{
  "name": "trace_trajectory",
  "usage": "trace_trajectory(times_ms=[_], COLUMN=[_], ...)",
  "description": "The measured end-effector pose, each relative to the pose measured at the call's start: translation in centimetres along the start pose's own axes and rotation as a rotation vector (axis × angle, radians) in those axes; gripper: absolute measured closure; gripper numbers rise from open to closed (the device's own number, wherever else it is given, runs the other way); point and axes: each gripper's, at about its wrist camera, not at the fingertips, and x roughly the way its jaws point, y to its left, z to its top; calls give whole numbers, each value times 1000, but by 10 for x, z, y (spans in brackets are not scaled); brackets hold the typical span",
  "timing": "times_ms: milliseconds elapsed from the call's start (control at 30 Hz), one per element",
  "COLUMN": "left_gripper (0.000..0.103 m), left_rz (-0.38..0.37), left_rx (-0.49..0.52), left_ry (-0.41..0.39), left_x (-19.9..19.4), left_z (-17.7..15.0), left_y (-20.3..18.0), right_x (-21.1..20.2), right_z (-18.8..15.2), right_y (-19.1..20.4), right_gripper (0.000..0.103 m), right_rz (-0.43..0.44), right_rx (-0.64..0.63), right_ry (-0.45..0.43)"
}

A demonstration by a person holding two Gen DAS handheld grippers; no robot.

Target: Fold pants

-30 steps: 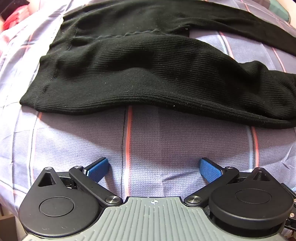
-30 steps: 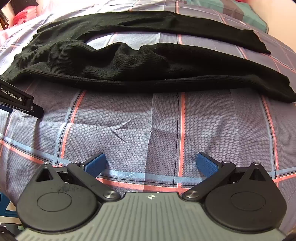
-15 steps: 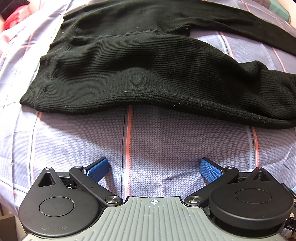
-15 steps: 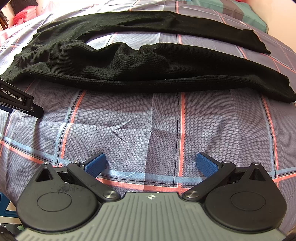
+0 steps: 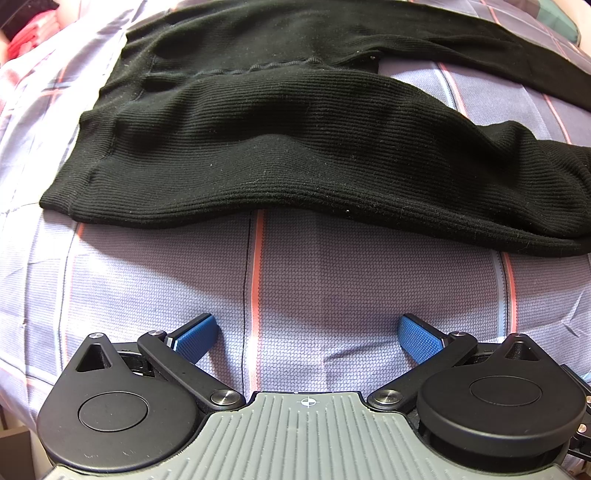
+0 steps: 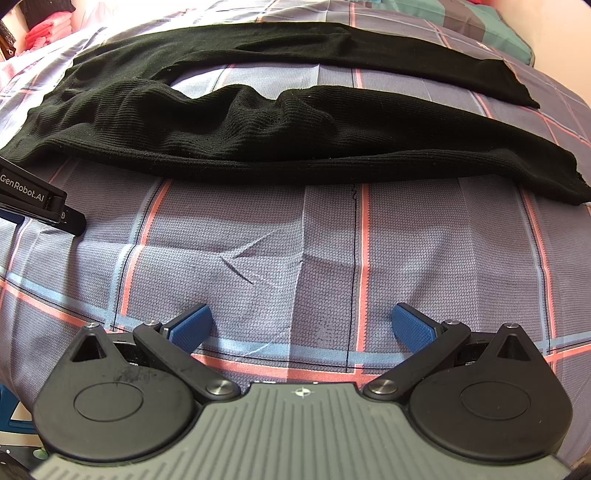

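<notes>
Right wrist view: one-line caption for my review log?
Open right gripper hovers over plaid bedsheet, short of black pants laid out unfolded.

Under me a plaid bedsheet (image 5: 332, 288), lavender-grey with salmon-pink and light-blue stripes plus thin black lines; same sheet (image 6: 258, 229) in my right view, with small creases near the middle. Far right corner of my right view: a teal-and-grey plaid pillow (image 6: 461, 22), partly cut off. Top left: pink folded fabric (image 6: 48, 29), also seen at the upper-left edge of my left view (image 5: 29, 37), blurry. Next to it something dark (image 6: 40, 7), can't tell what. Lower-left edge of my left view: a brown surface (image 5: 14, 454) below the sheet.
</notes>
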Motion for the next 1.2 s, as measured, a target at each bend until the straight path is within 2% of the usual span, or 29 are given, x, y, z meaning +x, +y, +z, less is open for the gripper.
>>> trace_trajectory(times_ms=[1200], left_gripper=[0], left_rz=[-4], left_rx=[3], left_ry=[-14], left_x=[-3], left_z=[-4], left_y=[3], right_x=[-2], right_z=[-2], right_y=[-1], right_gripper=[0], right_rz=[-4], right_rx=[5], right_ry=[-24])
